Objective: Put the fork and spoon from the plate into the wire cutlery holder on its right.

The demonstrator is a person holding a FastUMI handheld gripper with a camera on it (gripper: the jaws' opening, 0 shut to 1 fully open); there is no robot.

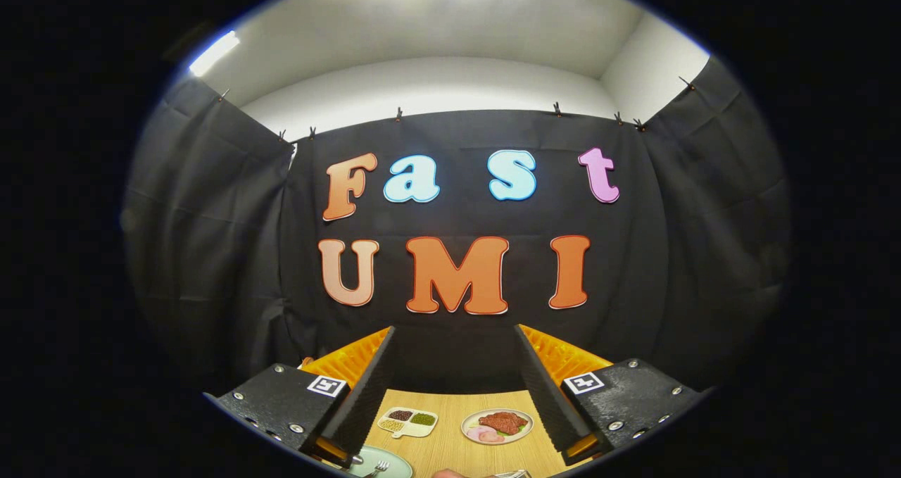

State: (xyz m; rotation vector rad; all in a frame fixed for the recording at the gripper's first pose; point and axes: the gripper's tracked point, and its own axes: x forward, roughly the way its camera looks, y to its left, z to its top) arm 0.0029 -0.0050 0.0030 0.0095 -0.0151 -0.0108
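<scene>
My gripper (454, 337) is held high above the wooden table (450, 450), its two black ribbed fingers wide apart with nothing between them. Far below, near the left finger's base, the rim of a pale green plate (394, 465) shows with a fork (378, 468) lying on it. A bit of the wire cutlery holder (512, 474) peeks in to the plate's right. The spoon is hidden from me.
Beyond the plate on the table sit a divided white dish of beans (408, 421) and a round plate of meat and ham (497, 425). Something small and pinkish (445, 474) pokes in between the green plate and the holder. Black cloth walls enclose the booth.
</scene>
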